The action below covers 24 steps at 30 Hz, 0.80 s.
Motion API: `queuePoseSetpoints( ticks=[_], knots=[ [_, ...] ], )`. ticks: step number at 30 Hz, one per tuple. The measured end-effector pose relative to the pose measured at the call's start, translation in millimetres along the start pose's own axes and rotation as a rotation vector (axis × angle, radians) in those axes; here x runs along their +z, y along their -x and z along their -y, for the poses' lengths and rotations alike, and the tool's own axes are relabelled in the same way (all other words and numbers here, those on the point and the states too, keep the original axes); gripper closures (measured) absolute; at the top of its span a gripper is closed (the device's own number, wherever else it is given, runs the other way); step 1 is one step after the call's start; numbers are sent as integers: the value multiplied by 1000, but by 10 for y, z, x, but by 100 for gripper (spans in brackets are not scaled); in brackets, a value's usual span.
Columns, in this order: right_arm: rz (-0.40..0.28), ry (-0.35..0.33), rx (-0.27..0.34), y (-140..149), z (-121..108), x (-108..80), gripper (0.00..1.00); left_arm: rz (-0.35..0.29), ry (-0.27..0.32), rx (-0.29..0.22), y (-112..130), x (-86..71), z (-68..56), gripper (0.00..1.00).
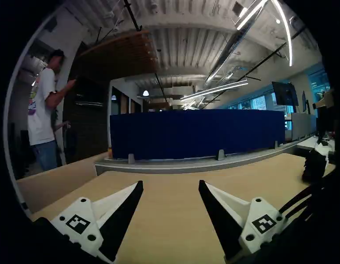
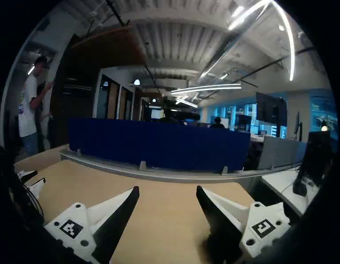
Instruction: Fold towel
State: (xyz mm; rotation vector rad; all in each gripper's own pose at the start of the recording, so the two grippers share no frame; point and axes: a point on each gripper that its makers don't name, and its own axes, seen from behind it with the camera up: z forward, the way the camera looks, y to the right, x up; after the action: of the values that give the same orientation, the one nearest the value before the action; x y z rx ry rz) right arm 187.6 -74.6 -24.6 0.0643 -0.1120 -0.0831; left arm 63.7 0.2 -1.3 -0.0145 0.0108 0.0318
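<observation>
Left gripper view: left gripper [image 1: 170,182], like right gripper [image 2: 167,187], fingers [image 1: 128,204] spread wide (empty) over table [image 1: 170,233].

In the left gripper view, a dark object [image 1: 314,165] is cut off at the right edge; the person [image 1: 43,110] at the left is hidden below the thighs by the table [image 1: 170,207].
</observation>
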Motion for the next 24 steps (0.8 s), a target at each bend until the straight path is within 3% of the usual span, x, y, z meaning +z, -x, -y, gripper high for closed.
queuePoseSetpoints(
  ticks=[6, 24],
  knots=[
    [-6, -2, 22, 135, 25, 7, 0, -10, -3, -17, 255, -17, -16, 6],
    [-24, -7, 4, 155, 43, -22, 0, -10, -8, -41, 558, -4, -24, 6]
  ],
)
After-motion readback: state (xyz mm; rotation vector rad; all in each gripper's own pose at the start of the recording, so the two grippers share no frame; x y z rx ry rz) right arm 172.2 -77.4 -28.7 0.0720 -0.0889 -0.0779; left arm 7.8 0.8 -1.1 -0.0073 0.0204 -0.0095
